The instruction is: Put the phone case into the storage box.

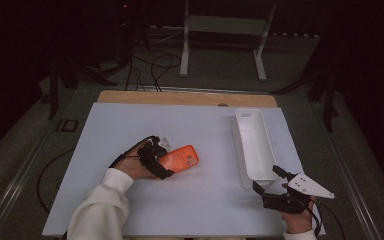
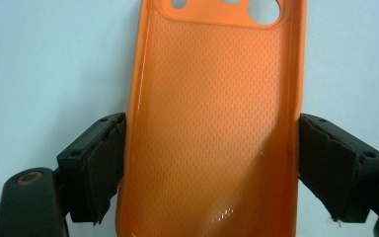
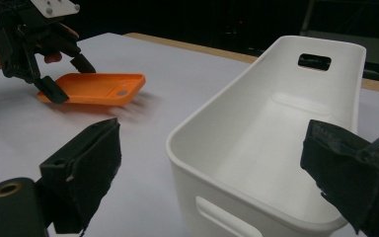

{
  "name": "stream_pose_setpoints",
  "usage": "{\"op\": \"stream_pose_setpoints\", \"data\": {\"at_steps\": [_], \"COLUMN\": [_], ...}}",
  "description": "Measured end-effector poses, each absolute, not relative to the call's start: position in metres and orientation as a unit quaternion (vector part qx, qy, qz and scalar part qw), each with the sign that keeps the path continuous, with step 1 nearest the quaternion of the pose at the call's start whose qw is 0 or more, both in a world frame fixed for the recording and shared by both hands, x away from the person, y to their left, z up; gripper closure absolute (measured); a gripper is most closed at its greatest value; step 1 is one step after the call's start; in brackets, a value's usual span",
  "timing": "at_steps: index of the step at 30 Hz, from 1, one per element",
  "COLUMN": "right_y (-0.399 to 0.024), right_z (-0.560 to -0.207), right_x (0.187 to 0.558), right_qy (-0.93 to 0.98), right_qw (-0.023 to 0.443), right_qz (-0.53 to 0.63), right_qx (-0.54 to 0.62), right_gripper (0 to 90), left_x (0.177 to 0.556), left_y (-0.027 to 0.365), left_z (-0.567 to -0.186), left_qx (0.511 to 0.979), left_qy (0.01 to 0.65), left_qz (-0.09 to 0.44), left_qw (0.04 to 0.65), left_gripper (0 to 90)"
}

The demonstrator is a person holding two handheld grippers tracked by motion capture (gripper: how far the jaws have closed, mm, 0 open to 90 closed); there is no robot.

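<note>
Clearly the orange case (image 2: 212,123) is the thing in hand; it lies open side up on the white table (image 1: 130,200), left of centre, with its camera cut-outs at the end away from the hand; in the left gripper view the pads (image 2: 103,163) of the left gripper (image 1: 167,157) sit against both long edges at the near half, so the tongs are closed on the case across its width. In the right gripper view the case looks about flat, its near end perhaps just off the table; I cannot tell for sure. The likely step is a lift and carry to the bin (image 1: 252,145), which stands well apart at the right, long axis running near to far, empty inside. The case is thin and soft-looking, so a hard squeeze may bow it and let it pop out; hold pressure steady, lift level, keep the long side of the case in line with the long side of the bin, and let go low inside rather than from above the rim. The right gripper (image 1: 270,181) hangs near the bin's near end, jaws wide apart and holding nothing; it could steady the bin's wall if the drop nudges it, otherwise it should keep out of the carrying path.
</note>
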State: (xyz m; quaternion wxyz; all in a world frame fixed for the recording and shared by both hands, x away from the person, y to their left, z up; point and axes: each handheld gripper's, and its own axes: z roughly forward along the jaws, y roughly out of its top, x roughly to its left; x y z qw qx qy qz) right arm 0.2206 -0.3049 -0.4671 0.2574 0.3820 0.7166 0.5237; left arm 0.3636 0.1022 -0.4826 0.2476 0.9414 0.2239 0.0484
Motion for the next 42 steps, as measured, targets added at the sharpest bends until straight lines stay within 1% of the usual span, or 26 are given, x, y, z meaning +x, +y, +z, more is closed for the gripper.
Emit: {"op": "stream_pose_setpoints", "data": {"at_steps": [18, 42], "right_y": [-0.294, -0.242], "right_z": [-0.458, -0.442], "right_x": [0.225, 0.256], "right_qy": [0.717, 0.743], "right_qw": [0.244, 0.175], "right_qz": [0.534, 0.540], "right_qx": [0.375, 0.355], "right_gripper": [8.4, 8.4], "left_x": [0.351, 0.331], "left_y": [0.107, 0.099], "left_z": [-0.461, -0.450], "left_qx": [0.923, 0.910], "left_qy": [0.224, 0.209], "left_qz": [0.083, 0.115], "left_qw": [0.302, 0.340], "left_gripper": [16.2, 16.2]}}
